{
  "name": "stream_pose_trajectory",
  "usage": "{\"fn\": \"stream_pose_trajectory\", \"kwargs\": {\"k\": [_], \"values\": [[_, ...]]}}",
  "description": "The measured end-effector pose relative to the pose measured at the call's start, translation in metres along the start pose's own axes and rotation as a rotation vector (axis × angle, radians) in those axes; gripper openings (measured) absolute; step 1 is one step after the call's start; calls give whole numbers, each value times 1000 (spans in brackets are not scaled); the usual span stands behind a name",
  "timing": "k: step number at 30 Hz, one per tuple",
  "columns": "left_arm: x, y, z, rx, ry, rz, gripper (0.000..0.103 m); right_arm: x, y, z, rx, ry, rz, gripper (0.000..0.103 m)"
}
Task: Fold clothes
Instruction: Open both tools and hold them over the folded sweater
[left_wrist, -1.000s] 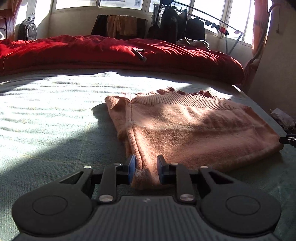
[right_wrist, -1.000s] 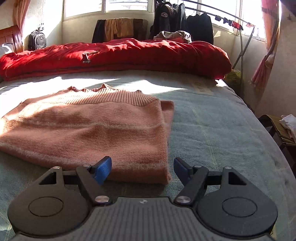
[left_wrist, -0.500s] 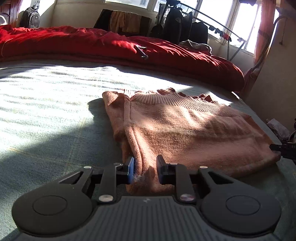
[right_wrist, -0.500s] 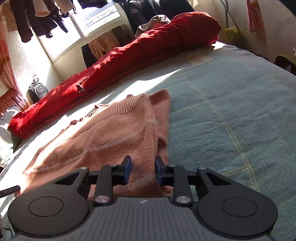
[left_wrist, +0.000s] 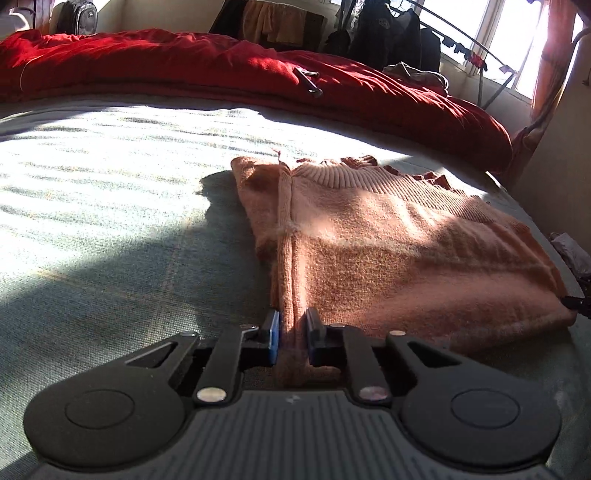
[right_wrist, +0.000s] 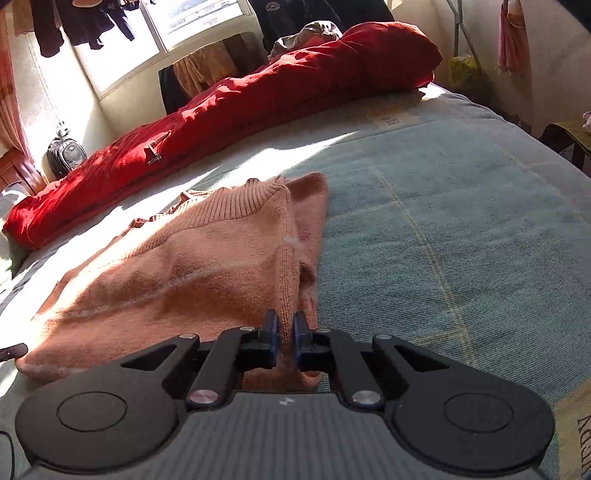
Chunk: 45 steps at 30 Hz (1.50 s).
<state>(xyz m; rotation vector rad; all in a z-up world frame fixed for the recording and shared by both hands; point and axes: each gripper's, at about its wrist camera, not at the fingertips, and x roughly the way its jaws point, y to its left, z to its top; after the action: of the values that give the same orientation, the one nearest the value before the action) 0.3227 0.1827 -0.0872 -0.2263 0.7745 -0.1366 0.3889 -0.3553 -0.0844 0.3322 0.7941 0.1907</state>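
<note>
Here, peach sweater (left_wrist: 388, 251) lies folded flat on grey-green bedspread (left_wrist: 110, 221), near red duvet (left_wrist: 221, 74). Left gripper (left_wrist: 293, 334) pinches sweater's near left corner. Right gripper (right_wrist: 287, 334), just closed, pinches near right corner, seemingly tight. No containers visible.

The left gripper (left_wrist: 293, 334) is pinching fabric between its fingers (left_wrist: 273, 332). The right gripper (right_wrist: 287, 334) is doing likewise, its jaws having just been closing.
</note>
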Motion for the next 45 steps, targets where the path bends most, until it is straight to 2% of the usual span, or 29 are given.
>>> {"fn": "stream_pose_trajectory", "kwargs": {"k": [3,8,10,12,16,18,22,24,28,30,32,36,39,41,43,45], "values": [[-12,-4,5,19,-25,14,21,-3,-2,-1,13,-10,-15,16],[-34,-25,26,144,-106,77,18,-25,23,15,-129,-86,-116,20],[-33,-31,37,159,-134,38,21,-29,33,25,-166,-121,-127,20],[-26,-38,45,178,-144,1,24,-25,44,34,-185,-137,-90,23],[7,-57,55,248,-125,-19,25,2,68,45,-248,-126,-56,27],[22,-58,55,253,-100,-2,25,22,77,48,-266,-112,-45,27],[47,-44,48,226,-30,53,27,51,74,48,-268,-79,-122,27],[49,-35,44,198,-34,25,27,60,64,42,-259,-63,-149,26],[46,-43,47,219,-31,52,28,64,51,33,-213,-76,-150,26],[43,-49,52,238,-36,51,33,62,54,35,-182,-79,-161,26],[47,-53,60,255,-50,45,41,57,63,42,-192,-89,-163,30],[57,-61,75,284,-73,34,42,53,82,61,-256,-139,-152,40],[78,-56,83,250,-46,22,42,66,86,75,-262,-129,-157,42],[92,-48,84,209,-18,10,48,80,83,78,-247,-95,-166,43],[95,-41,83,167,-19,-3,51,96,74,75,-198,-37,-168,44],[96,-37,81,151,-23,-9,54,102,63,68,-154,-34,-144,45]]}}
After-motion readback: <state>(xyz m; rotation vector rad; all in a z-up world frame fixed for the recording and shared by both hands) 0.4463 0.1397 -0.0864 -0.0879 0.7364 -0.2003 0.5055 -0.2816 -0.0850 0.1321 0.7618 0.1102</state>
